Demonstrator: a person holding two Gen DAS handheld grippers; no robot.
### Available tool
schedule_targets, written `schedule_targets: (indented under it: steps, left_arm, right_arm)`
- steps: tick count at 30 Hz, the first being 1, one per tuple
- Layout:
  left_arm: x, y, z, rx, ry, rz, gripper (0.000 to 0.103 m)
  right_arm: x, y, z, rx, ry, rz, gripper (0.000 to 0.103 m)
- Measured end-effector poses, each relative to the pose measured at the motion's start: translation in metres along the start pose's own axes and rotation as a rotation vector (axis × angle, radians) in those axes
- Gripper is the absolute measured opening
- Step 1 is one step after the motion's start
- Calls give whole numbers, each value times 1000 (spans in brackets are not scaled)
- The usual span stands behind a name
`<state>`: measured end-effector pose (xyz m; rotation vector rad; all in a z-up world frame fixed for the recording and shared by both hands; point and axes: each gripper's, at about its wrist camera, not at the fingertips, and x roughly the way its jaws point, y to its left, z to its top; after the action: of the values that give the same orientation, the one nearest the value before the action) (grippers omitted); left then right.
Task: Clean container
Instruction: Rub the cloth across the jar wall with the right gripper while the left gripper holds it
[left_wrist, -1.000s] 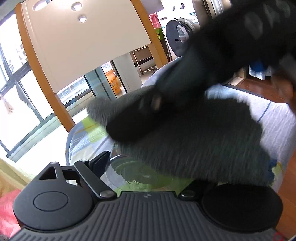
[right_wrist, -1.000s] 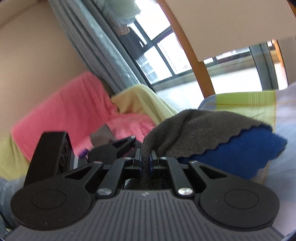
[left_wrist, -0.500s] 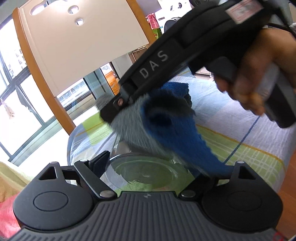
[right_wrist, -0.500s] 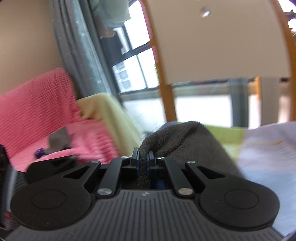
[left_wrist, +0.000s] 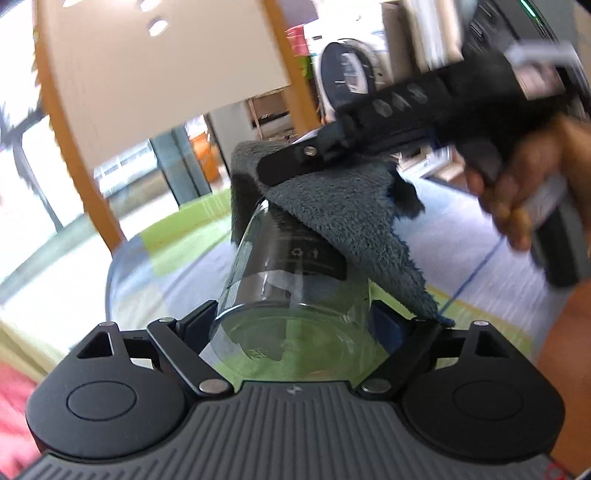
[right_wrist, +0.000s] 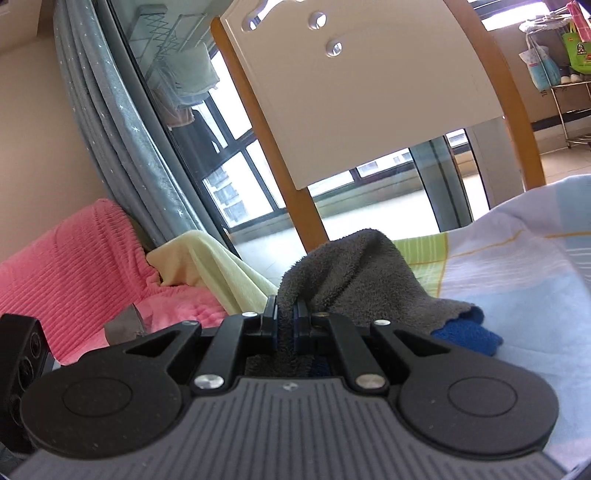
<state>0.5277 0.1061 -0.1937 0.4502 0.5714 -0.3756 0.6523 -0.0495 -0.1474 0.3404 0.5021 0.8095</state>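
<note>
A clear container (left_wrist: 291, 266) lies on its side with its base toward the left wrist camera, and my left gripper (left_wrist: 291, 317) is shut on it near the base. A grey cloth with a blue underside (left_wrist: 343, 206) drapes over the container's far end and upper right side. My right gripper (left_wrist: 273, 170), held by a person's hand (left_wrist: 517, 184), reaches in from the right above the container. In the right wrist view the right gripper (right_wrist: 285, 314) has its jaws opening slightly, with the pads still pinching a fold of the cloth (right_wrist: 354, 273).
A table covered by a green, blue and white checked cloth (left_wrist: 177, 243) lies below. A chair with a white back and wooden frame (left_wrist: 147, 66) stands behind it. A washing machine (left_wrist: 347, 74) is farther back. A pink blanket (right_wrist: 74, 266) and curtain (right_wrist: 99, 110) are at left.
The right gripper has swept the cloth across the container and now sits higher and to the right. More of the container's wall shows. The left gripper has kept its hold.
</note>
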Motion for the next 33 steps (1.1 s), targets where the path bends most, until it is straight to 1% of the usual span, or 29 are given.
schedule_targets:
  steps: [1,4,7,9,10,12,15,18,21,23,26,30,31,33]
  left_arm:
    - [0,-3,-1,34,-6,14,86]
    - [-3,-12,-4,92,-15,42,86]
    - [6,-21,3,104,-15,50,86]
    - [6,-22,3,106,-15,51,86]
    - [6,-23,3,109,-15,52,86]
    - [6,-24,3,113,-15,54,86]
    - [7,-26,3,119,-16,57,86]
    - [7,-28,4,119,-16,57,86]
    - [8,-30,4,121,-16,60,86]
    - [8,-31,4,119,-16,60,86]
    - [10,-30,5,101,-6,50,88]
    - [14,-19,9,6,30,-9,88]
    - [14,-17,10,-6,34,-18,88]
    - [13,-20,9,5,32,-12,87]
  right_arm:
    - [-2,5,-1,-11,13,8,7]
    - [-5,27,-8,-81,55,93,7]
    - [0,44,-22,-98,81,185,7]
    - [5,48,-28,-82,82,212,7]
    - [8,47,-28,-70,80,211,4]
    - [12,44,-24,-70,81,195,3]
    - [18,42,-17,-127,83,167,2]
    - [21,37,-11,-169,55,103,2]
    - [18,25,-6,-175,11,35,2]
    - [16,19,-4,-170,-10,8,2]
    - [15,13,-4,-137,-29,4,2]
    - [14,9,-5,-94,-38,1,2]
    - [14,9,-4,-83,-34,-2,3]
    - [14,15,0,-71,-1,-7,5]
